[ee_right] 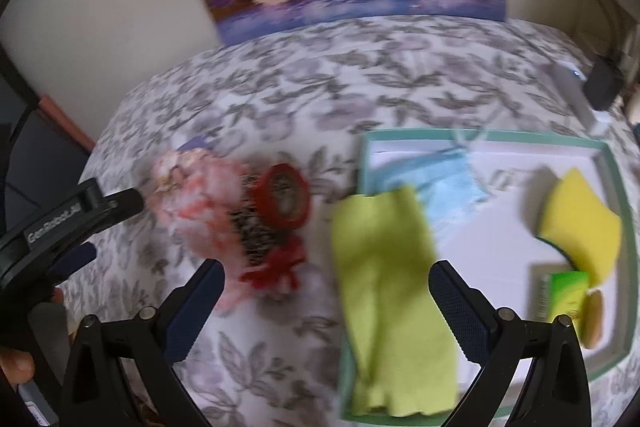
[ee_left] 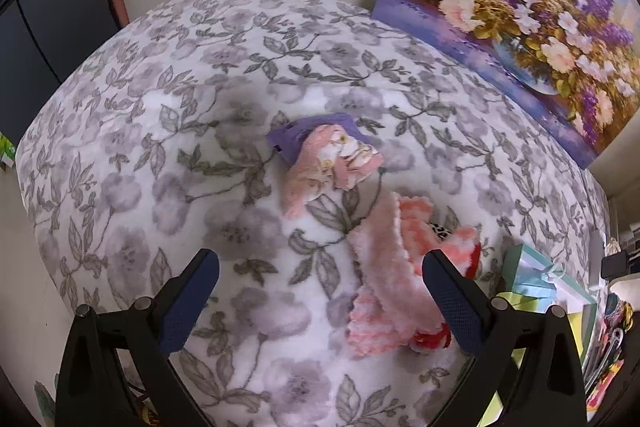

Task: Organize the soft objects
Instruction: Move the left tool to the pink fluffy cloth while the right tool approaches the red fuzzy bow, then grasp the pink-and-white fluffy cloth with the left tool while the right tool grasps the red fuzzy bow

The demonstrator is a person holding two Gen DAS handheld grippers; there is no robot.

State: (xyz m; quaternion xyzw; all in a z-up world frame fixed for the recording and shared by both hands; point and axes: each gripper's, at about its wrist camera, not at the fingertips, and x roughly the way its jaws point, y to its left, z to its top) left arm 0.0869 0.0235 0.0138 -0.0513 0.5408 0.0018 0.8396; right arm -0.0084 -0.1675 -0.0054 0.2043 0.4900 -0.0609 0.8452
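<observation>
- The left claw (ee_left: 320, 301) is open and empty. It hangs above the flowered blanket (ee_left: 168, 163), just beside the pink knitted piece (ee_left: 384, 267).
- The right claw (ee_right: 326, 311) is also open and holds nothing. It is over the green cloth (ee_right: 384, 267), which lies half over the rim of the tray (ee_right: 616, 187).
- The pink knitted piece looks light, limp and fluffy, so it will probably sag and stretch when lifted. I think a deep pinch across a thick fold in its middle is safer than a pinch on a loose edge.
- A small pink sock (ee_left: 332, 163) lies on a purple cloth (ee_left: 292, 139), farther from the left claw.
- The yellow sponge (ee_right: 576, 215) in the tray is springy; it should be squeezed at the sides.
</observation>
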